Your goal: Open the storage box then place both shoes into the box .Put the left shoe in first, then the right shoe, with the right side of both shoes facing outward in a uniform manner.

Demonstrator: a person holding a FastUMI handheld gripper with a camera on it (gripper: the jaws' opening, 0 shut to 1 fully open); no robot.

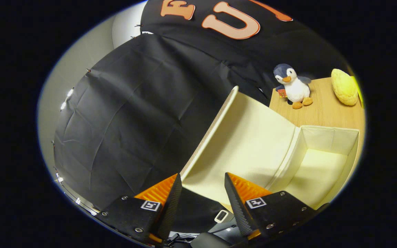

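1. My gripper [202, 187] has its two fingers spread apart, a clear gap between the tips, and nothing pinched in that gap.
2. The free edge of the storage box lid [250, 137] sits right in that gap, just ahead of my fingertips. I cannot tell whether either finger is touching it; neither one is pressing on it that I can see.
3. The lid stands swung up and open, its pale cream inner face turned toward me, its thin edge running away from my left finger toward the booth wall.
4. The storage box [329, 137] is open beside the lid, beyond my right finger. It is a cream fabric box, joined to the lid along a fold, and I see straight into it.
5. Inside the box I see cream walls and a cream floor, brightly lit.
6. The box sits on a light wooden table [322, 113], whose bare top stretches beyond the box's far wall.
7. On that table, well beyond the box, a plush penguin [293, 86] stands upright, white belly facing me, orange beak and feet, blue-grey head.
8. Near the penguin, apart from it on the same table, lies a yellow textured thing [344, 86], rounded, like a bun or a cushion; I cannot tell which.
9. Black cloth [133, 120] hangs creased beyond my left finger and behind the raised lid, forming the booth's wall.
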